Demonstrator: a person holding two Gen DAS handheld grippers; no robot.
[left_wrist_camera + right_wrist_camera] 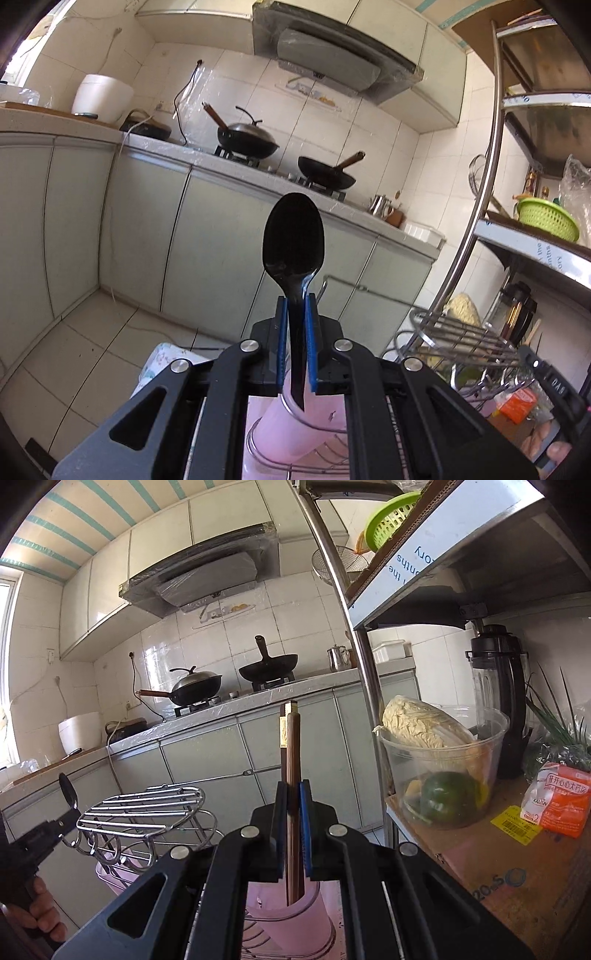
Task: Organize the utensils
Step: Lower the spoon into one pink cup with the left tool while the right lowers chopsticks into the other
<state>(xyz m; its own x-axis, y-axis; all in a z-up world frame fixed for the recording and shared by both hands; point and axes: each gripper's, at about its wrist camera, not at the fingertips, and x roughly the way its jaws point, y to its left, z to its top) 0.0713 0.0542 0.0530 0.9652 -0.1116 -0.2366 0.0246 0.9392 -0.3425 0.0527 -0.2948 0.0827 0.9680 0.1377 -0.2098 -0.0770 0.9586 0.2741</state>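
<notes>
I see a tiled kitchen with woks point(246, 143) on the desk point(207, 158). My left tongs point(296, 343) clamp a black spoon point(293, 236), my right tongs point(294, 823) clamp chopsticks point(291, 760), each upright above a pink cup point(291, 919).

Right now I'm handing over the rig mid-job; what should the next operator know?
Left hand-held gripper: shut on black spoon, bowl up, handle tip at the rim of a pink cup.
Right hand-held gripper: shut on brown chopsticks, lower ends inside another pink cup.
Both cups sit in the wire rack.
Done: utensils brought to cups.
Left: lower, release.
</notes>
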